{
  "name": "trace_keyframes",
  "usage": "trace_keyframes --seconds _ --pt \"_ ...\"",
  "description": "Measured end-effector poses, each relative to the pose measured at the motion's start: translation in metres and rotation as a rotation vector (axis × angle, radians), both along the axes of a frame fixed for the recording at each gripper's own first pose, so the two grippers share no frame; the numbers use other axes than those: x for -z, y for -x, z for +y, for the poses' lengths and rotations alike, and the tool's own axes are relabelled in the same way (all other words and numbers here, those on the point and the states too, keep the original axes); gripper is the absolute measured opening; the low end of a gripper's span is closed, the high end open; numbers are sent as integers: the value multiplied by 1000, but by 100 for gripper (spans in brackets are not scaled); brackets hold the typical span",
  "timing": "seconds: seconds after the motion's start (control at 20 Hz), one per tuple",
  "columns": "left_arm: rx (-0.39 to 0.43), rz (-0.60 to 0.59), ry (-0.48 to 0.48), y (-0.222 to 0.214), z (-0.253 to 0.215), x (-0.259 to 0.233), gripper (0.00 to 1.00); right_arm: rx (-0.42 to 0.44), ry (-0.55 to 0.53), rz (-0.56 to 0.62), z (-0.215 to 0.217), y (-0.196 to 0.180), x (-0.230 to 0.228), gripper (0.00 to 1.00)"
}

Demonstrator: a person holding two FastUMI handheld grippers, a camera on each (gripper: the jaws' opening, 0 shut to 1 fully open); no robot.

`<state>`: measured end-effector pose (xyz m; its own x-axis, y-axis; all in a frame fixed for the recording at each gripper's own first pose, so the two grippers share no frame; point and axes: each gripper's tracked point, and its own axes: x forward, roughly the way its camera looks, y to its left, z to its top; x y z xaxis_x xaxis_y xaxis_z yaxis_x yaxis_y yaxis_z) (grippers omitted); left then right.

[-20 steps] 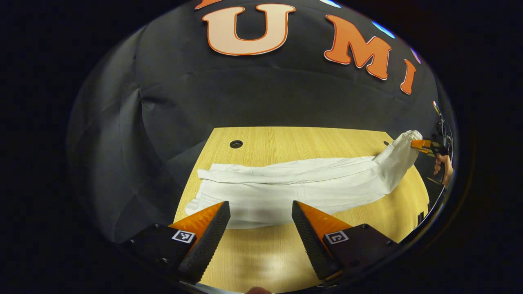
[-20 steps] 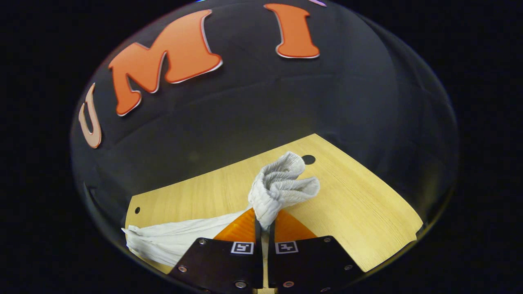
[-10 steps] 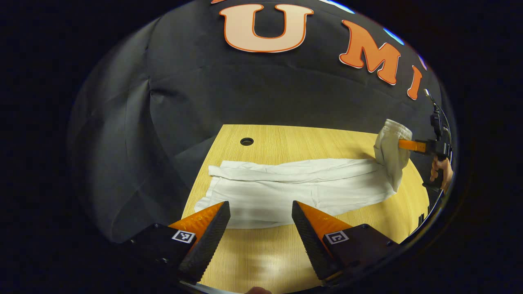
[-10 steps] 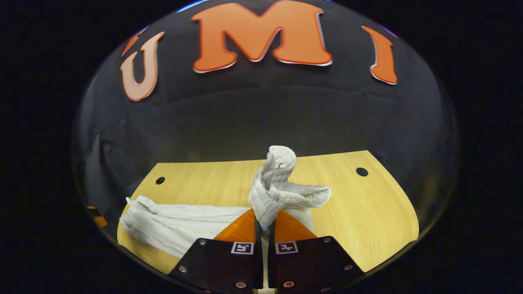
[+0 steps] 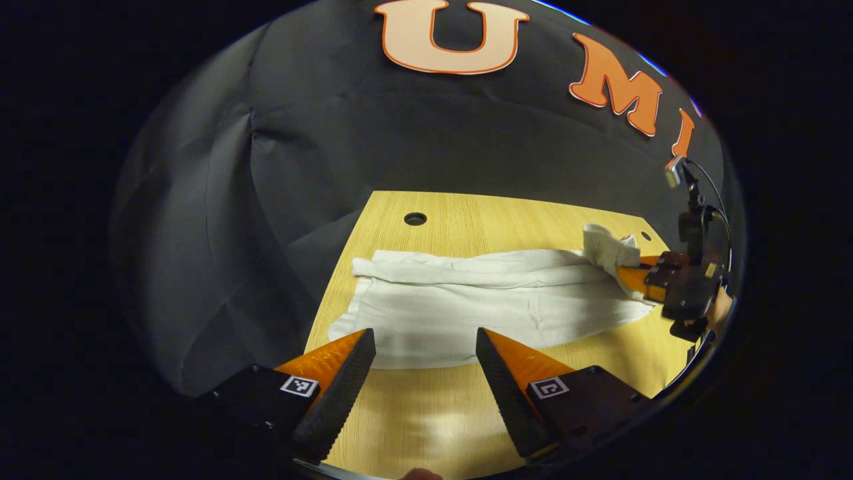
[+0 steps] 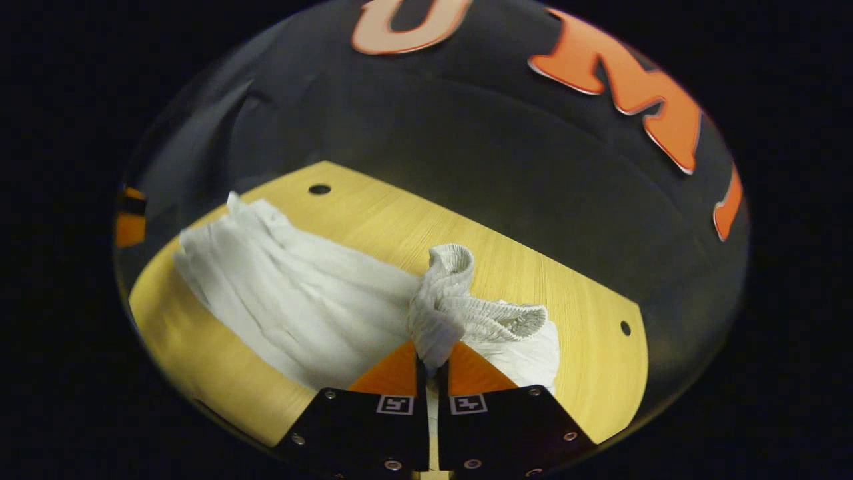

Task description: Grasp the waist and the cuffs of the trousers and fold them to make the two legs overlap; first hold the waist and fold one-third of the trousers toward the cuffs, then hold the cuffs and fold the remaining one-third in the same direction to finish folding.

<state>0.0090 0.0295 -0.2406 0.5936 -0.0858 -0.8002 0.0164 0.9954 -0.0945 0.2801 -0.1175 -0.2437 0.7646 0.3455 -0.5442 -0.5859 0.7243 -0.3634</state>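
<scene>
Right gripper (image 6: 431, 363) fingers pinch trousers (image 5: 480, 303) waist (image 6: 460, 310). Left gripper (image 5: 425, 363) fingers wide apart, empty, above worktop (image 5: 466, 220).

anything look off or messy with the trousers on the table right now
Nothing is damaged or spilled. The white trousers lie lengthwise on the wooden table, legs overlapped. The elastic waistband is bunched and twisted where the right gripper pinches it, so that end looks crumpled. The left gripper hangs open near the cuffs.

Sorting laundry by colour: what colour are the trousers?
White trousers, plain; clearest in the left gripper view.
</scene>
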Motion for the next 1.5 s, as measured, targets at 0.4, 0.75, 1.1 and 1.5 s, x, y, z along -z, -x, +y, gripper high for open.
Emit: trace_keyframes --seconds 0.4,0.75,1.1,1.5 --pt "2 66 90 9 -9 5 99 -158 69 31 -29 13 -42 54" --pt "-172 250 346 28 -36 28 100 -46 -41 111 -40 24 -35 92" --pt "-408 328 546 32 -35 38 99 55 -51 130 -74 20 -35 92" --pt "-618 237 767 0 -42 48 97 96 -112 163 -84 29 -43 92"
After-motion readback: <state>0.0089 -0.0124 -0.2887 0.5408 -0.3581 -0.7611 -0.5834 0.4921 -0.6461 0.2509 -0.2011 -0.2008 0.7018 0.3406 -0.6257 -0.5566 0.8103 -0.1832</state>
